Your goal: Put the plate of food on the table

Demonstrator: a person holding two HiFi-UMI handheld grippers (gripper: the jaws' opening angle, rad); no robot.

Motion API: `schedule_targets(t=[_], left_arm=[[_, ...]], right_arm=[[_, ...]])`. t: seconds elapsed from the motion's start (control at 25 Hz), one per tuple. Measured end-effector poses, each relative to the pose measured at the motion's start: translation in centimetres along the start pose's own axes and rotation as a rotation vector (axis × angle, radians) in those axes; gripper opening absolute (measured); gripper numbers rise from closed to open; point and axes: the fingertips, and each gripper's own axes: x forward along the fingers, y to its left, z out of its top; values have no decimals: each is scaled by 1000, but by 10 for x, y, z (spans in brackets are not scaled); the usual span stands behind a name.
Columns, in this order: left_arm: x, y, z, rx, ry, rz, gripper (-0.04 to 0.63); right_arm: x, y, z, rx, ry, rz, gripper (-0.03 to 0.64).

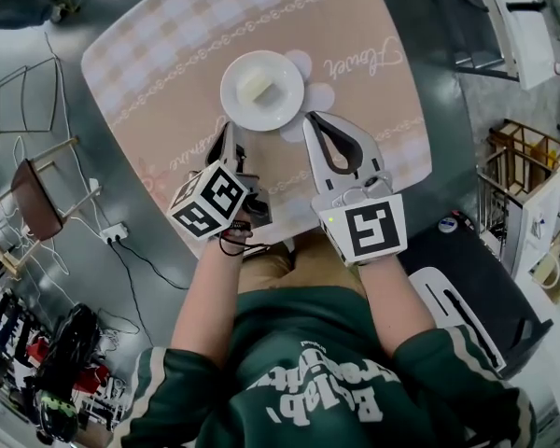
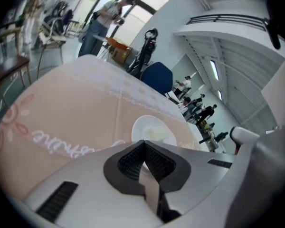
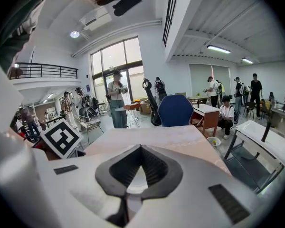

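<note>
A white plate (image 1: 261, 110) with pale food pieces (image 1: 259, 84) rests on the table's beige checked cloth (image 1: 168, 54). My left gripper (image 1: 228, 131) is shut, its tip at the plate's near left rim with nothing between the jaws. My right gripper (image 1: 311, 118) is shut too, its tip just off the plate's near right rim. In the left gripper view the plate (image 2: 154, 128) lies just beyond the closed left gripper (image 2: 143, 142). In the right gripper view the closed right gripper (image 3: 141, 147) hides most of the plate; a white patch shows through the gap behind its tips.
Chairs (image 1: 33, 194) and a power strip (image 1: 112, 232) with cables are on the floor to the left. A black case (image 1: 476, 287) and a wooden shelf (image 1: 523, 157) stand to the right. Several people stand in the room beyond the table (image 3: 118, 103).
</note>
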Motion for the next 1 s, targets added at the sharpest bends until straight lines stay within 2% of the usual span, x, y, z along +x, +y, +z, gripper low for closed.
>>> schedule_targets(t=[0.16,0.32,0.44,0.64,1.0], left_arm=[[-24,-24,22,297,-80,13,8],[-54,-58,38,501,-164,-5,8],[-84,-82,48,624,-241,-6,8],[-138,-116,62,762,-348,-5,6],[-222,-179,102,919,-479,-110,8]], right_arm=[[-12,3,12,-36,19,19,15],[-30,2,30,-58,3,29,15],[-45,3,48,-73,-35,55,15],[-76,14,73,-99,-92,102,15],[-106,50,127,-163,-203,184,15]])
